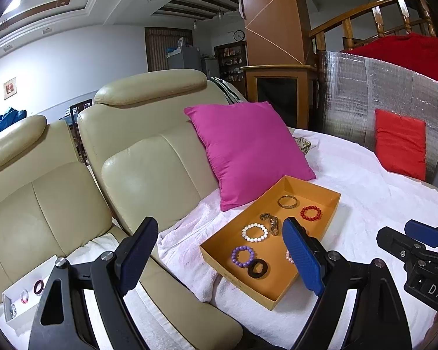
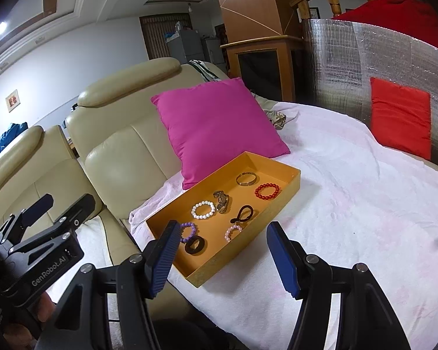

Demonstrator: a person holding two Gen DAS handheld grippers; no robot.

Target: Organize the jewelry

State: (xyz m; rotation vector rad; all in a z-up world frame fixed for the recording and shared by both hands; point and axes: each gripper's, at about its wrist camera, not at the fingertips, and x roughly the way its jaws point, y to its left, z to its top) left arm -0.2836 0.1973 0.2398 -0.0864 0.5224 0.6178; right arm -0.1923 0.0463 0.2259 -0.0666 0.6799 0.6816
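Bracelets lie loose in a shallow orange cardboard tray [image 2: 289,185] on a white towel [image 2: 350,204] spread over a cream leather sofa [image 1: 149,172], with both claws hanging released and empty above its near end. The tray's long axis runs away from the cameras, up and to the right, from the near corner toward a magenta cushion [image 2: 216,125]. The right claw [image 2: 223,258] sits almost directly over that near corner, so it looks the nearer of the two; the left claw [image 1: 219,258] stands off to the tray's left. Closest to the right claw are a flat black ring [image 2: 195,245], a purple bead bracelet [image 2: 187,231] and a pale pink bead bracelet [image 2: 233,231]. At the far end sit a red bead bracelet [image 2: 267,191] and a gold bangle [image 2: 246,179].
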